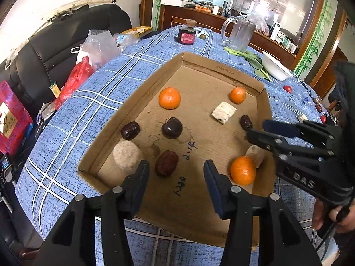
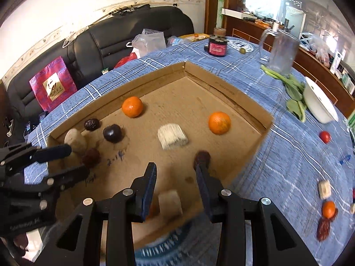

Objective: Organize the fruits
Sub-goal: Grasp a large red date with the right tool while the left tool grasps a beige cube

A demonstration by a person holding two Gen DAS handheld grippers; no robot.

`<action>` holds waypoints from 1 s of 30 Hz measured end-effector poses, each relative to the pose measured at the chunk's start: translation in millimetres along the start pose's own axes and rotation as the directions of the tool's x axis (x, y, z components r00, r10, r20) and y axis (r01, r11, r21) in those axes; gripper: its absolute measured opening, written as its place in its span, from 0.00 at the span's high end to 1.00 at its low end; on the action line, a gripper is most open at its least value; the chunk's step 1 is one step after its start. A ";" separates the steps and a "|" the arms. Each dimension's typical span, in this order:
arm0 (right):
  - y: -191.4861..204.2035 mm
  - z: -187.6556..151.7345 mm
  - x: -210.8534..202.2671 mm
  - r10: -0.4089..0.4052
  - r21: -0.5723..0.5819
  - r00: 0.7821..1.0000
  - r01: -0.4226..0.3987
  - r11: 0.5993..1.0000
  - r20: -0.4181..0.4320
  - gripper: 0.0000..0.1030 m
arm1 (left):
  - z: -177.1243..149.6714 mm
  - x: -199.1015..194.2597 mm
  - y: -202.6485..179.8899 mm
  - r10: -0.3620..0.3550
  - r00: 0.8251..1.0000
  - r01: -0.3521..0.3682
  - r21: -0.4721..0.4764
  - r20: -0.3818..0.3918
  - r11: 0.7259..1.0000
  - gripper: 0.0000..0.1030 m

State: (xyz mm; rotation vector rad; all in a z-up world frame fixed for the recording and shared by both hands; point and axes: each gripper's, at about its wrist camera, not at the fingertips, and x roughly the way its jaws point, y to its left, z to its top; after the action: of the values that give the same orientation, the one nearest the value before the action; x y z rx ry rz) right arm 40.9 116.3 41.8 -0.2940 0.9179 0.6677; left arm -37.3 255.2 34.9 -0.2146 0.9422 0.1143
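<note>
Three light, firm-skinned oranges [image 1: 169, 98] in cardboard tray [image 1: 155, 77] on desk [image 1: 88, 102], best pinched across the middle (gently), with left tool [image 1: 176, 170] and right tool [image 2: 175, 173] both half-open, empty.

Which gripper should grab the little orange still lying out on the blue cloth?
Probably the right gripper. The little orange lies on its side of the cardboard tray, and its jaws are empty. The left gripper hovers over the tray's far side.

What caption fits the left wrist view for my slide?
Left tongs open above a red date in the cardboard tray, among three oranges, with the right tongs reaching in beside.
</note>
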 end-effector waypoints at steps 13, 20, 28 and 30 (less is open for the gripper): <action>-62.0 -66.6 -57.7 -0.082 0.154 0.997 0.079 0.985 0.012 0.54 | 5.4 0.4 -62.1 -0.047 0.999 0.046 0.077 0.008 0.996 0.42; -134.1 -109.0 -85.1 -0.179 0.294 0.984 0.173 0.940 -0.005 0.54 | 5.8 8.0 -115.7 -0.099 0.995 0.101 0.157 -0.017 0.982 0.41; -224.1 -131.9 -95.9 -0.242 0.421 0.969 0.235 0.876 -0.038 0.54 | 3.1 19.2 -167.2 -0.122 0.991 0.132 0.241 -0.057 0.961 0.40; -235.3 -130.7 -88.0 -0.215 0.438 0.976 0.212 0.874 -0.043 0.54 | 4.7 23.5 -177.0 -0.120 0.990 0.133 0.257 -0.069 0.957 0.40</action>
State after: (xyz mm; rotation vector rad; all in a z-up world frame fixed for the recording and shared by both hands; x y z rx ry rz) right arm 72.3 -164.7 26.6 0.0153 0.9866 0.2419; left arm 13.9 84.3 42.0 -0.0331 0.9828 -0.1346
